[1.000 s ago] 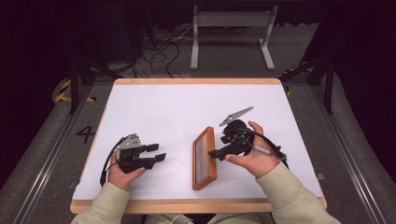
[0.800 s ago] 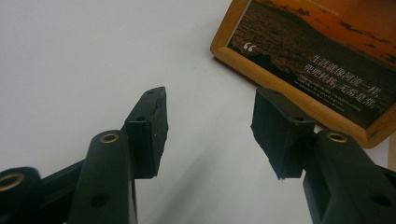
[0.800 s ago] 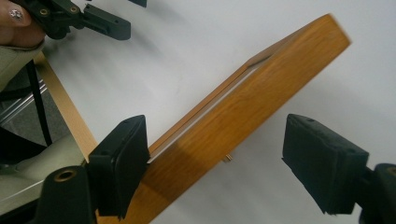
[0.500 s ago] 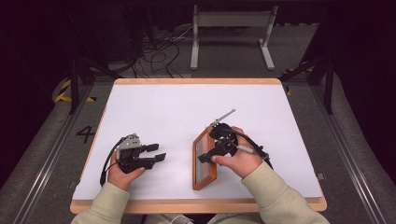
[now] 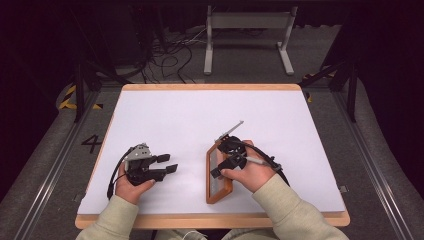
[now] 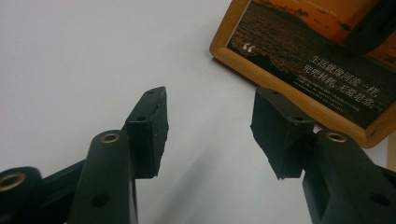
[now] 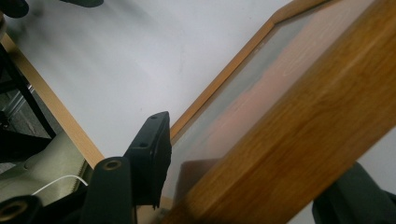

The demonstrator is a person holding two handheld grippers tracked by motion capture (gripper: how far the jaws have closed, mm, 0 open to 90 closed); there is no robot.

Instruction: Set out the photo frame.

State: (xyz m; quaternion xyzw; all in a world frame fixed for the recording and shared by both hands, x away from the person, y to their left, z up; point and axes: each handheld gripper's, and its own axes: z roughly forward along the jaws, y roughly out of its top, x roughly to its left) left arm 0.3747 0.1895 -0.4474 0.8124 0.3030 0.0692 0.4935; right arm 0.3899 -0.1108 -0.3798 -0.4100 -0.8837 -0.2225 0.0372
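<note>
A wooden picture frame (image 5: 218,175) lies flat on the white table (image 5: 190,120), its long side running away from the person, and the right gripper (image 5: 220,162) sits on the far half of its right-hand edge. In the right gripper view the frame's wooden rail (image 7: 299,140) runs between the jaws, one pad over the glass and the other outside the rail; the jaws have just been closing around it, though whether the pads already press on the wood cannot be told. The left gripper (image 5: 167,167) rests on the table well to the left of the frame, pointing toward it, jaws wide apart and empty. In the left gripper view the frame's near corner (image 6: 369,135) lies just beyond the right-hand jaw, not touching it.
</note>
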